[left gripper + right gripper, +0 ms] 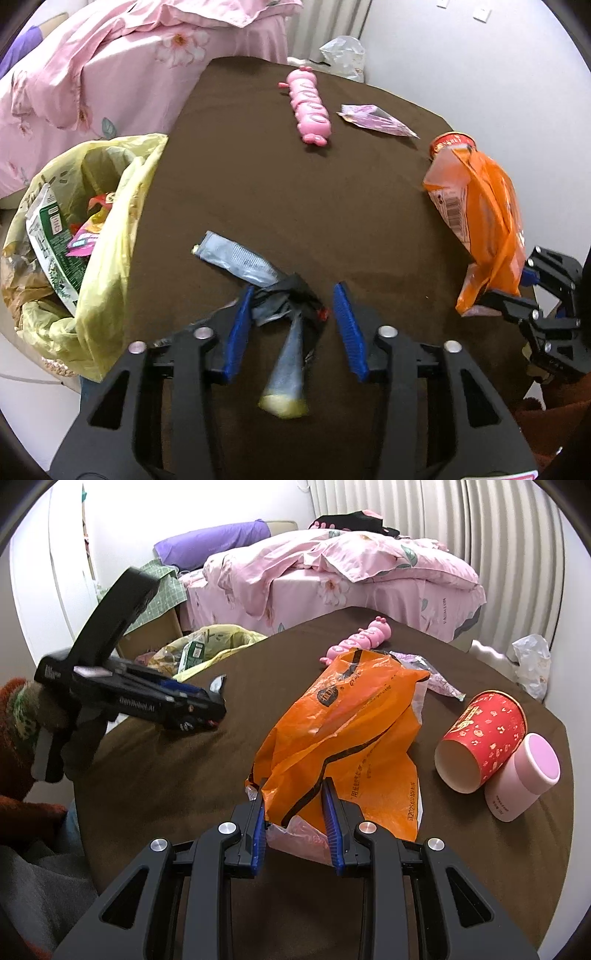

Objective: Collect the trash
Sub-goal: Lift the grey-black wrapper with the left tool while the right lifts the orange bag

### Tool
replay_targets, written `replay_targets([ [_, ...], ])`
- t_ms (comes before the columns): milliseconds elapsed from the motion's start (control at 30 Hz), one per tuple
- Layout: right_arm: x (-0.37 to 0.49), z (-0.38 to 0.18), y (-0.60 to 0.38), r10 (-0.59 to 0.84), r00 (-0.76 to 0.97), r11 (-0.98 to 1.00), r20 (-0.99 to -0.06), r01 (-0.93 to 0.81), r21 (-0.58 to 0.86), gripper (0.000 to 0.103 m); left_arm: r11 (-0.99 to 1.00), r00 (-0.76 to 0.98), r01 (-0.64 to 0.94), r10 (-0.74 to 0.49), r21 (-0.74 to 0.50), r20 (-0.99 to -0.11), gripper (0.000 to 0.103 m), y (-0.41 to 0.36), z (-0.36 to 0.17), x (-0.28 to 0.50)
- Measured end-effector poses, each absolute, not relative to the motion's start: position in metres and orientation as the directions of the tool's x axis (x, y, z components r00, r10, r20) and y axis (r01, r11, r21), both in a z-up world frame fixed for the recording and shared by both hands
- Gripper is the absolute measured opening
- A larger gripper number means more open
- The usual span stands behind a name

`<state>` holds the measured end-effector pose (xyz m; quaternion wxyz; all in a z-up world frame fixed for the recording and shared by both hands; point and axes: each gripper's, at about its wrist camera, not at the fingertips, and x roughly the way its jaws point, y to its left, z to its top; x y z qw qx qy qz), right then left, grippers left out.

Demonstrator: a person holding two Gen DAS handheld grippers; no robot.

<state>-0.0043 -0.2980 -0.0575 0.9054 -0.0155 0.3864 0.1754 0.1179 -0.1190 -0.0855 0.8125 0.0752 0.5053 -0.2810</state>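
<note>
A crumpled grey and black wrapper (273, 291) lies on the brown table (295, 206), its twisted middle between the fingers of my open left gripper (293, 299). My right gripper (293, 794) is shut on the near edge of an orange plastic bag (343, 731), which also shows in the left wrist view (480, 210). The right gripper itself shows in the left wrist view (506, 291), and the left one in the right wrist view (218, 694). A bin with a yellow liner (110, 236) holds several wrappers at the table's left edge. A pink wrapper (373, 118) lies at the far side.
A pink caterpillar toy (310, 107) lies on the far part of the table. A red paper cup (480, 738) lies on its side against a pink bottle (524, 775) at the right. A bed with pink bedding (332, 576) stands beyond the table.
</note>
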Motion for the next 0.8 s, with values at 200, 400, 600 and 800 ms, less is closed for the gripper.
replay_targets([
  [200,-0.006,-0.045,-0.296,0.308,0.663,0.938,-0.682,-0.333,0.101,0.027,0.832,0.359,0.516,-0.426,-0.204,-0.83,0.02,-0.109,-0.075,0.11],
  [400,-0.006,-0.027,-0.288,0.326,0.688,0.93,-0.649,-0.356,0.09,0.027,0.846,0.459,0.497,-0.445,-0.193,-0.769,0.018,-0.092,-0.042,0.101],
  [600,-0.001,-0.013,-0.275,0.334,0.697,0.92,-0.634,-0.386,0.059,0.027,0.845,0.507,0.501,-0.462,-0.188,-0.728,0.018,-0.079,-0.021,0.095],
  [800,-0.006,-0.013,-0.273,0.309,0.695,0.923,-0.65,-0.383,0.029,0.027,0.799,0.481,0.535,-0.554,-0.273,-0.679,0.035,-0.066,-0.024,0.094],
])
